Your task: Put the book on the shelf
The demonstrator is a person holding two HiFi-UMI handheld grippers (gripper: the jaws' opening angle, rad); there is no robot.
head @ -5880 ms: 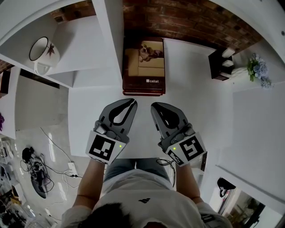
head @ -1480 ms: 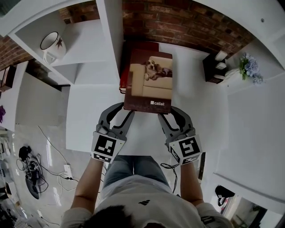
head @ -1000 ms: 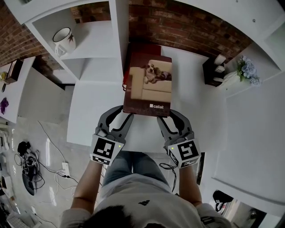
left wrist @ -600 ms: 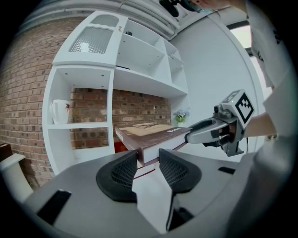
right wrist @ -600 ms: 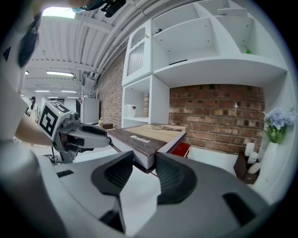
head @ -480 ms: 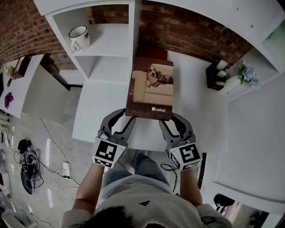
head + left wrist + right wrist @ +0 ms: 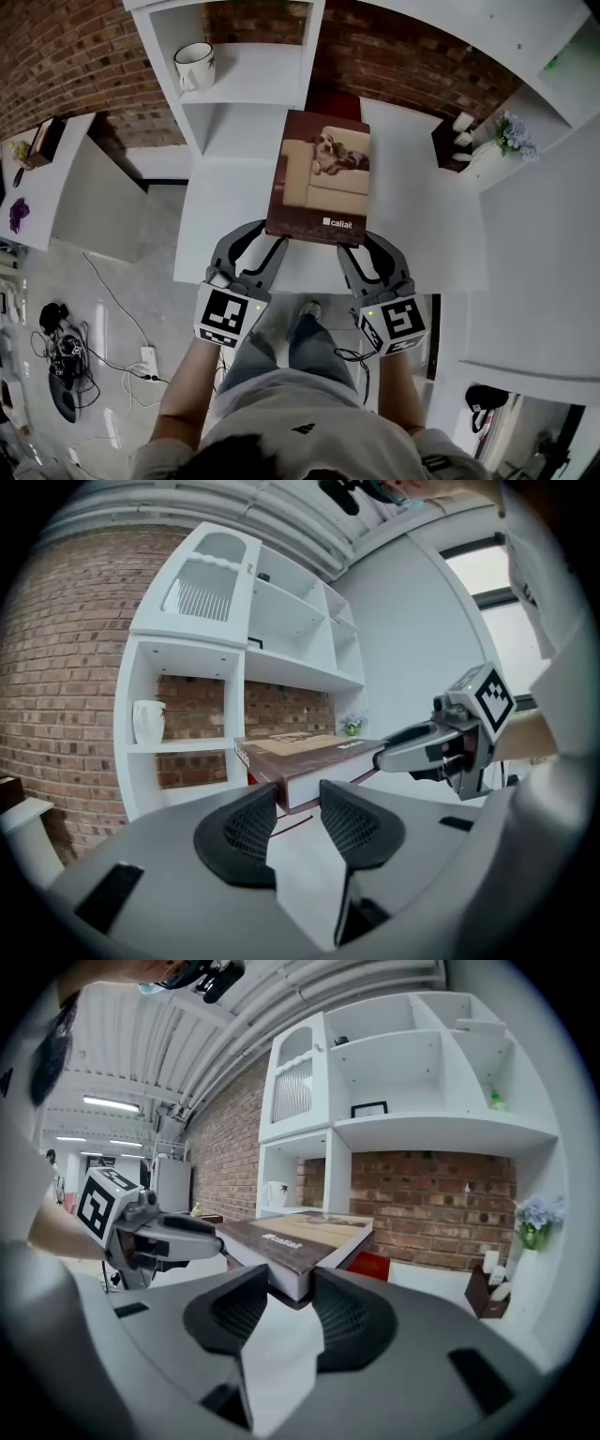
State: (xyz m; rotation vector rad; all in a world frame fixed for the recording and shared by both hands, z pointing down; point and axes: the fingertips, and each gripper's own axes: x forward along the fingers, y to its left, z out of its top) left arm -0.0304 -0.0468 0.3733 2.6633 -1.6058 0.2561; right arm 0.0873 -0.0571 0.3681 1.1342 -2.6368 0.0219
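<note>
Brown-covered, with a dog on a sofa pictured on its front, the book [image 7: 319,178] is held level and cover up between two hand-held grippers, clear of the white table [image 7: 422,216] below it. The left gripper [image 7: 255,236] is clamped on the book's near left corner. Its own view shows both ribbed pads pressed against the spine and page block. The right gripper [image 7: 367,247] grips the near right corner in the same way, with the corner wedged between its closed-in pads. From those two corners the book reaches away from the person toward the brick wall [image 7: 66,56]. Its far edge lies just beside the right-hand upright of the white shelf [image 7: 253,80]. It is not yet inside any compartment. A white mug [image 7: 194,66] stands alone in the shelf's compartment to the left of the book. A red item [image 7: 336,101] lies on the table just beyond the book's far edge. Pale blue flowers [image 7: 511,136] sit well apart at the right.
</note>
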